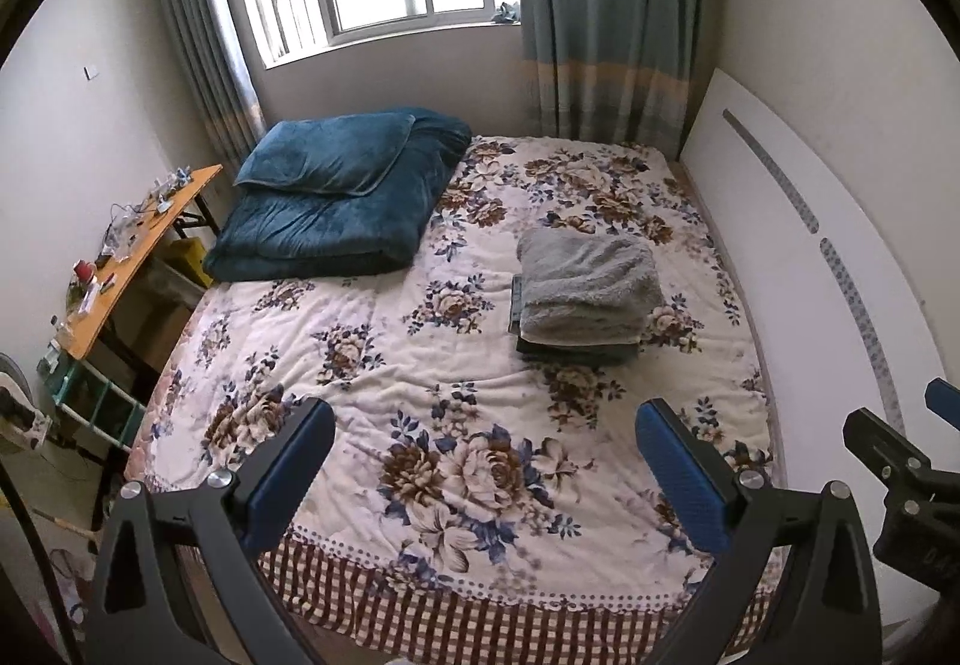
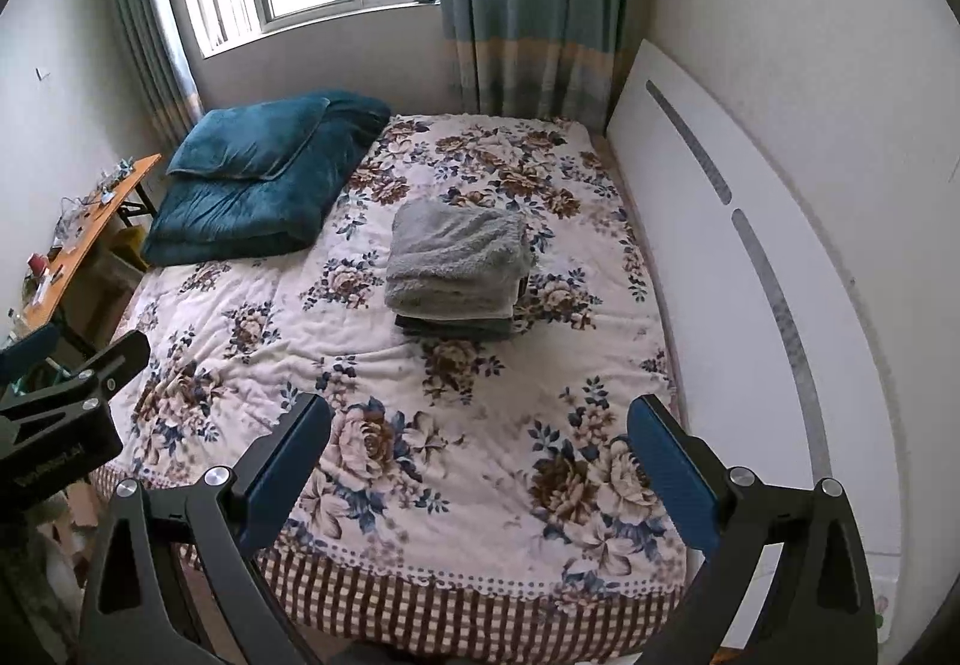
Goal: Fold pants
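A: Left hand-held gripper (image 1: 483, 446): released, jaws wide apart, nothing between them, held above the near edge of the bed (image 1: 360, 341). Right hand-held gripper (image 2: 480, 437): likewise released and empty, over the same edge.

B: Location of the pants?

A: Folded grey garment (image 2: 456, 260) atop a darker folded stack (image 2: 456, 327), right of the bed's centre, toward the headboard-side edge; presumably the pants, though not certain from these views. Blue quilt (image 1: 336, 197) at the far-left corner, well apart.

B: Risks from here?

A: Judged only: pinching the top layer alone, dragging the pile askew and undoing the fold; snagging the floral cover beneath; fluffy pile slipping from smooth pads (image 1: 681, 476).
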The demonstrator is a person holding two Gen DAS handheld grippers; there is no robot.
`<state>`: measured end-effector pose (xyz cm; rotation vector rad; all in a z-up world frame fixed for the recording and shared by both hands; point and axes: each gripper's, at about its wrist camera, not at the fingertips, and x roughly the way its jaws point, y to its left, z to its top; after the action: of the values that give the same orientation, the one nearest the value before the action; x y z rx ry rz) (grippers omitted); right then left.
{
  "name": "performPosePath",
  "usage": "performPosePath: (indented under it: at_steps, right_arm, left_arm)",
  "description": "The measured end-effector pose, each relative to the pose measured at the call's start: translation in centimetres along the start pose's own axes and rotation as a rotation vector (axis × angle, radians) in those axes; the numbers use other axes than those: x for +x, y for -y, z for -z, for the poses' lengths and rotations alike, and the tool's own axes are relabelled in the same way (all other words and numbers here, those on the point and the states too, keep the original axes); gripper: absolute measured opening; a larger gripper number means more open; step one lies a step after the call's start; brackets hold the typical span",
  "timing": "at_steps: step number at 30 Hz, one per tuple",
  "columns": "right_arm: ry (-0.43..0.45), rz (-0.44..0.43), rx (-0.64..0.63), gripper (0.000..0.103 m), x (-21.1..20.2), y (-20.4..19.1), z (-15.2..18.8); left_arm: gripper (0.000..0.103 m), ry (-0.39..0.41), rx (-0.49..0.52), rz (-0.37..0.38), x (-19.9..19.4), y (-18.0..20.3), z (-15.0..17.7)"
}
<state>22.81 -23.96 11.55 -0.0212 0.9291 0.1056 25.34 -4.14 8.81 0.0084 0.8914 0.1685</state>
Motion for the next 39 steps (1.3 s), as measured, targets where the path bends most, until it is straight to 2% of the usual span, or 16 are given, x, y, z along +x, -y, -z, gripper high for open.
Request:
performPosePath:
  at_steps: [18,26,39]
  right_arm:
    - [0.002,-0.001,0.010,0.101,-0.4,0.7,0.0]
    - [0.000,-0.007,0.027,0.101,-1.5,0.8,1.4]
    - [0.011,-0.014,0.042,0.101,-2.3,1.0,1.3]
  left_arm:
    - [0.103,0.007,0.011,0.033,-0.9,0.6,0.0]
    - [0.103,0.010,0.013,0.041,-1.5,0.8,0.1]
    - [0.103,0.022,0.017,0.012,-2.5,1.5,-0.7]
